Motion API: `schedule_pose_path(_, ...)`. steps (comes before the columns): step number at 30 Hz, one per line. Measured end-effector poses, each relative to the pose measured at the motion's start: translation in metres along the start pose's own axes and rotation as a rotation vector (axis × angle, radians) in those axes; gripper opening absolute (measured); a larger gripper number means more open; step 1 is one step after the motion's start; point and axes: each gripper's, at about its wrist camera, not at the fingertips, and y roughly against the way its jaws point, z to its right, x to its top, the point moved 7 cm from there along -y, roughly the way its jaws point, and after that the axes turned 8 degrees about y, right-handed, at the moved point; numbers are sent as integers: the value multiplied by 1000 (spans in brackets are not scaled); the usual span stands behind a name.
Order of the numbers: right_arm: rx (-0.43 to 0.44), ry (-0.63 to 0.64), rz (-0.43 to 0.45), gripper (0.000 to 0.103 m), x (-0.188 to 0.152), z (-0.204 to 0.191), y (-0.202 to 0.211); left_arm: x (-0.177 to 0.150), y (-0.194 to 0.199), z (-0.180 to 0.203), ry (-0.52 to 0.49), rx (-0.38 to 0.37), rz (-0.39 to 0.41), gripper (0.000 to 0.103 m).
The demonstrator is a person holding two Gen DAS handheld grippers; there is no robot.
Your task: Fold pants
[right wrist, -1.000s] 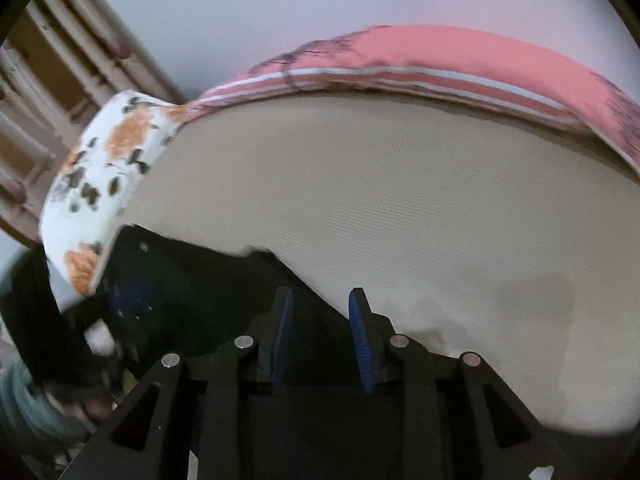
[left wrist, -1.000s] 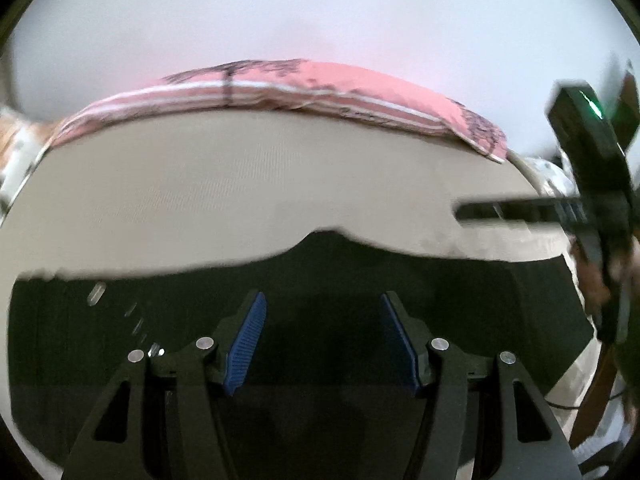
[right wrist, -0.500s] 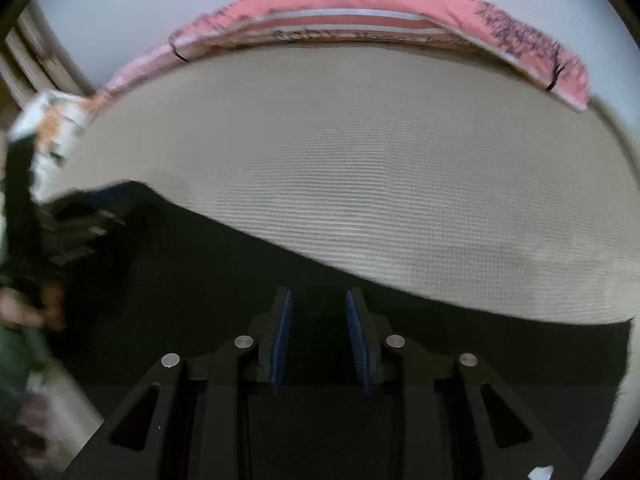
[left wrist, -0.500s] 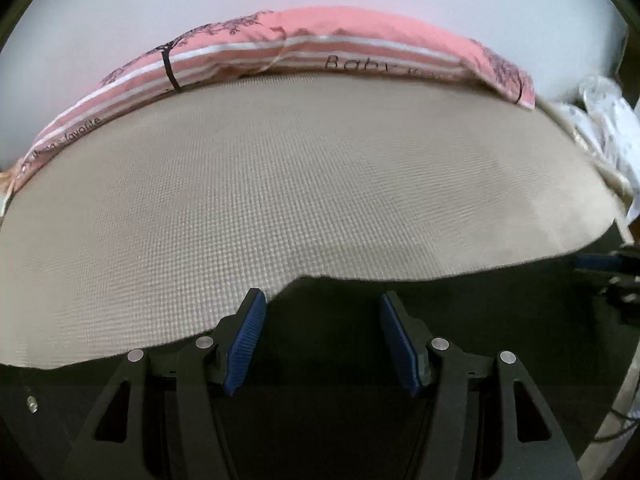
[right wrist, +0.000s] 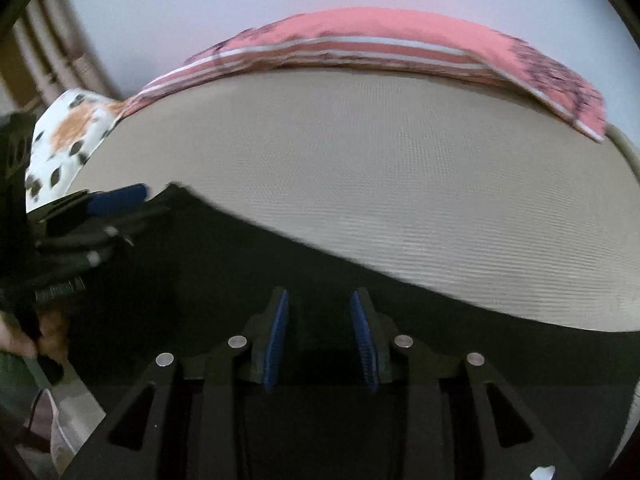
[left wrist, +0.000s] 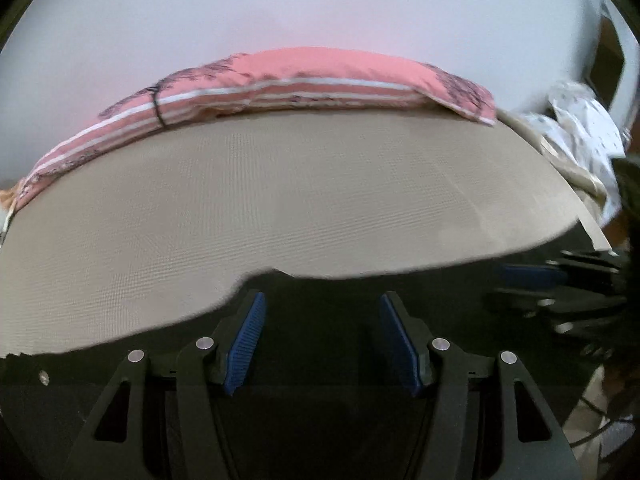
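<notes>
The black pants (left wrist: pixel 320 288) lie spread along the near edge of a beige bed (left wrist: pixel 280 200); they also fill the lower part of the right wrist view (right wrist: pixel 248 264). My left gripper (left wrist: pixel 322 340) is open over the pants' far edge, nothing between its blue pads. My right gripper (right wrist: pixel 320 336) is partly open over the pants, with dark cloth under and between its pads; I cannot tell whether it grips any. Each gripper shows blurred in the other's view, the right one at the right (left wrist: pixel 560 288), the left one at the left (right wrist: pixel 92 216).
A pink striped pillow (left wrist: pixel 300 84) lies along the bed's far edge against a white wall. A white dotted cloth (left wrist: pixel 580 128) sits at the right end. A floral cloth (right wrist: pixel 68 140) sits at the bed's left end. A hand (right wrist: pixel 24 336) holds the left gripper.
Both views have swung and tilted over the last second. The pants' edge has moved nearer the far side. The left jaws stay wide; the right jaws stay at a narrow gap.
</notes>
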Motion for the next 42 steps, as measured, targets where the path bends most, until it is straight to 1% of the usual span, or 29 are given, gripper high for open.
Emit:
schedule_pose_path(1, 7, 14, -7, 32, 1, -8, -5, -5, -3, 4, -11, -2, -13, 60)
schedule_pose_path(4, -21, 55, -21, 32, 2, -18, -19, -22, -24, 2, -26, 45, -79, 60)
schedule_pose_path(5, -39, 72, -16, 31, 1, -18, -22, -26, -29, -1, -22, 45, -80, 60)
schedule_pose_path(6, -52, 85, -7, 30, 1, -17, -22, -26, -27, -1, -28, 42, -57, 60)
schedule_pose_path(8, -67, 90, -14, 30, -1, -13, -19, -27, -27, 0, -43, 49, -57, 61)
schedule_pose_path(11, -83, 58, -25, 31, -6, 2, -12, -25, -25, 0, -45, 59, -72, 61)
schedule_pose_path(13, -90, 18, -18, 35, -11, 15, -1, -24, -13, -5, -22, 65, -53, 61)
schedule_pose_path(15, -108, -34, -4, 39, -19, 32, 12, -25, -1, -13, 2, 52, -29, 61)
schedule_pose_path(18, -145, -100, -10, 40, -38, 58, 21, -36, 1, -35, 44, 56, -58, 61)
schedule_pose_path(19, -153, -119, -14, 39, -45, 67, 23, -39, 2, -38, 57, 32, -62, 60)
schedule_pose_path(20, -147, -126, -6, 38, -47, 70, 25, -40, 4, -40, 61, 18, -58, 60)
schedule_pose_path(21, -140, -130, -3, 38, -51, 73, 28, -41, 3, -40, 57, 22, -68, 60)
schedule_pose_path(24, -162, -149, -21, 41, -59, 79, 38, -42, 7, -38, 51, 53, -86, 61)
schedule_pose_path(27, -165, -177, -8, 42, -71, 85, 53, -51, 25, -39, 47, 45, -75, 61)
schedule_pose_path(30, -175, -200, -16, 42, -91, 93, 66, -64, 44, -46, 51, 46, -74, 61)
schedule_pose_path(33, -182, -240, -41, 42, -116, 104, 74, -84, 56, -64, 90, 83, -95, 61)
schedule_pose_path(35, -194, -258, -61, 42, -131, 110, 77, -100, 61, -77, 137, 100, -109, 61)
schedule_pose_path(37, -195, -273, -67, 42, -145, 114, 82, -111, 69, -85, 168, 104, -93, 61)
schedule_pose_path(40, -205, -256, -88, 42, -157, 119, 86, -117, 73, -84, 166, 136, -77, 61)
schedule_pose_path(42, -186, -271, -85, 44, -159, 120, 90, -117, 71, -80, 148, 173, -74, 63)
